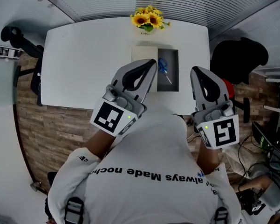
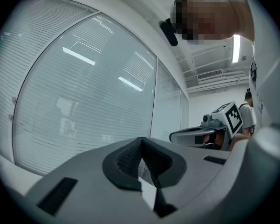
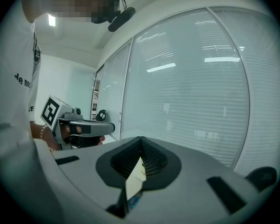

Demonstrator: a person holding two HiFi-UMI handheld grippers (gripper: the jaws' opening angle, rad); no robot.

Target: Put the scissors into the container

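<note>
Blue-handled scissors (image 1: 163,68) lie inside a grey rectangular container (image 1: 175,55) on the white table (image 1: 84,64). A white box or lid (image 1: 144,53) sits against the container's left side. Both grippers are raised in front of the person's chest, above the table's near edge. My left gripper (image 1: 152,62) is shut and empty, its tip over the white box's near corner. My right gripper (image 1: 194,71) is shut and empty too, to the right of the container. In each gripper view the jaws meet at the tip and point at window blinds: left gripper (image 2: 140,140), right gripper (image 3: 140,139).
A pot of sunflowers (image 1: 148,20) stands at the table's far edge. A black chair (image 1: 237,57) is at the right, another chair (image 1: 23,41) at the left. Cables and gear lie on the floor at the lower right (image 1: 265,148).
</note>
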